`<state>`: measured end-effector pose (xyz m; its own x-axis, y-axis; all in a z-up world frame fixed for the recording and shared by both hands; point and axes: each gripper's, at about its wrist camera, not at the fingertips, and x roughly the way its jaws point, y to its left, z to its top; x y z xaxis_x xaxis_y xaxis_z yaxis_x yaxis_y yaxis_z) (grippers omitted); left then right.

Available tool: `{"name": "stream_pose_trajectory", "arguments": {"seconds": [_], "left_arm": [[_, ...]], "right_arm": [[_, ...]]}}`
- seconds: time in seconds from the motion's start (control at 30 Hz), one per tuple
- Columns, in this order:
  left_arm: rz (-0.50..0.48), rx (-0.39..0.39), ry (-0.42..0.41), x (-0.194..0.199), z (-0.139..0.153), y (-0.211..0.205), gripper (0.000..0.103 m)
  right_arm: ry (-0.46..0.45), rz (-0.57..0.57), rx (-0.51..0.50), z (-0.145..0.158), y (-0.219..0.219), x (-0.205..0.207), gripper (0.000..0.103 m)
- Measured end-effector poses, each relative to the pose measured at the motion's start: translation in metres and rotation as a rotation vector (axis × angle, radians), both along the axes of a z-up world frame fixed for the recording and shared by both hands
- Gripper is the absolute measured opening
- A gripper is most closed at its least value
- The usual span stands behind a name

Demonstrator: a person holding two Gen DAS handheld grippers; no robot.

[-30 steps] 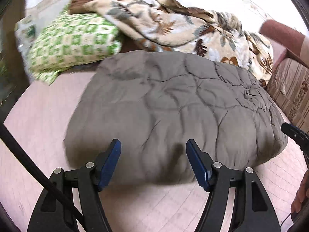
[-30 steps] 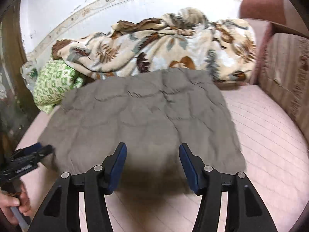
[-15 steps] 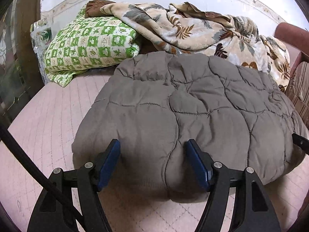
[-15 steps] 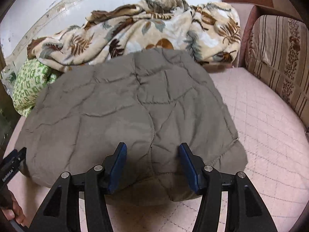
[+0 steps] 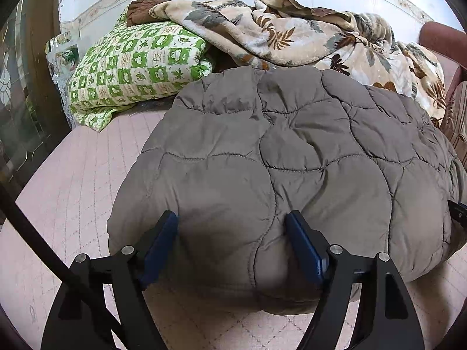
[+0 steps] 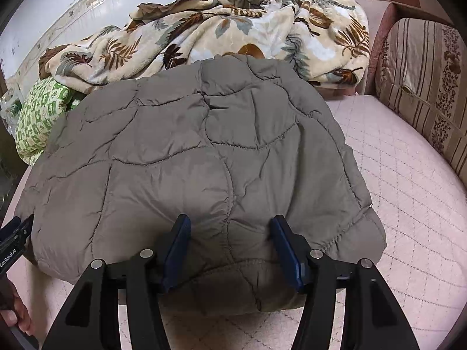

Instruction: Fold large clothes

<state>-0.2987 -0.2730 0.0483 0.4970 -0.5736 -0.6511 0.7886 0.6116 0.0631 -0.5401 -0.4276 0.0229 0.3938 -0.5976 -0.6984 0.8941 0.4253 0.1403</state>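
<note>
The left hand-held gripper [image 5: 232, 234] and right hand-held gripper [image 6: 230, 237] stand wide, fingers pressed into the near edge of the folded grey jacket [image 6: 204, 157], apparently not pinching it, on the pink bed [image 6: 408, 204].

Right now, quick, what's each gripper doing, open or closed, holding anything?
Left gripper: open, fingers astride the near edge of the grey quilted jacket, not clamped.
Right gripper: open, also straddling the jacket's near edge, holding nothing.

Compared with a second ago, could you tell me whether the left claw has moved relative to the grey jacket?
Yes. The left claw has advanced onto the near hem of the grey jacket, which now bulges between its open fingers.
</note>
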Motion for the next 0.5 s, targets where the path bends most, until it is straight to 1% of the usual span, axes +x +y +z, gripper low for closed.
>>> {"name": "stream_pose_trajectory", "arguments": {"seconds": [0.5], "left_arm": [[0.006, 0.019, -0.019, -0.0001, -0.0037, -0.0030, 0.082]], "right_arm": [[0.014, 0.007, 0.009, -0.0027, -0.0029, 0.0022, 0.064]]}}
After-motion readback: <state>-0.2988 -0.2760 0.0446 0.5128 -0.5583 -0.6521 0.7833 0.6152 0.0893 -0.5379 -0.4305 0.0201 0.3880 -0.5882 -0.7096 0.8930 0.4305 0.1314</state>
